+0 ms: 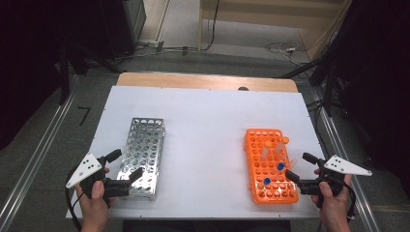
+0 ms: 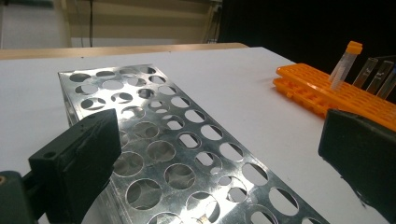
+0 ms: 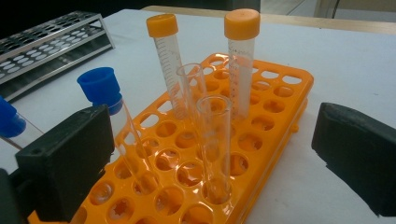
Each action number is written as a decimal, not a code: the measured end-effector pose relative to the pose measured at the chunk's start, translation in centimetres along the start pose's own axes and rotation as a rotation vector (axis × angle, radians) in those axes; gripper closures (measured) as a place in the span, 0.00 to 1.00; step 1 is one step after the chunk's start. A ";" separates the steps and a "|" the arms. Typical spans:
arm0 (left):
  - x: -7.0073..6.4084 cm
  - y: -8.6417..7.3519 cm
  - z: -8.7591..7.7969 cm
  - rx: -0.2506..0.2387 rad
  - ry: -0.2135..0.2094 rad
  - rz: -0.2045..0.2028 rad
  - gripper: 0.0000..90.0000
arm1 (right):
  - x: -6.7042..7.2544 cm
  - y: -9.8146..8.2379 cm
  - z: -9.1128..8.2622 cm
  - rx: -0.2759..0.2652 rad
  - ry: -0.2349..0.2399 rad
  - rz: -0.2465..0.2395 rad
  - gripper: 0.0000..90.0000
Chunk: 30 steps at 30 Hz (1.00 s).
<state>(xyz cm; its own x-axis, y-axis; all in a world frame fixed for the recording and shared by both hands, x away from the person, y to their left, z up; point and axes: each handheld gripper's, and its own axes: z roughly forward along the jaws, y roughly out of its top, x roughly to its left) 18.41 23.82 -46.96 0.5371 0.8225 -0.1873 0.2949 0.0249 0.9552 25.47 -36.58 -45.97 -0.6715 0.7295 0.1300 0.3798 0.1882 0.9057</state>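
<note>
Your left gripper [image 1: 124, 166] hangs released at the bench's near left corner, its jaws wide apart over the near end of the metal test tube rack [image 1: 143, 155], gripping nothing. Your right gripper [image 1: 300, 166] sits just beside the right edge of the orange test tube rack [image 1: 267, 163] near the bench's near right corner, jaws spread and holding nothing. In the orange test tube rack stand two orange-capped tubes [image 3: 170, 60] toward its far end, two open glass tubes [image 3: 215, 144] in the middle, and two blue-capped tubes [image 3: 109, 109] toward your side.
</note>
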 end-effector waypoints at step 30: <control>-1.1 0.6 -0.3 -0.005 0.013 0.010 0.00 | 1.3 0.0 -1.3 0.061 -0.006 0.030 0.22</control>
<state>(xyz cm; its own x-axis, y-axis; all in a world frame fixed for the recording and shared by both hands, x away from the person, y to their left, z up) 17.77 23.05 -46.16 0.5293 0.8302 -0.1749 0.2861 0.0194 0.9580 23.75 -36.44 -45.32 -0.6554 0.7395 0.1538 0.4380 0.2062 0.8750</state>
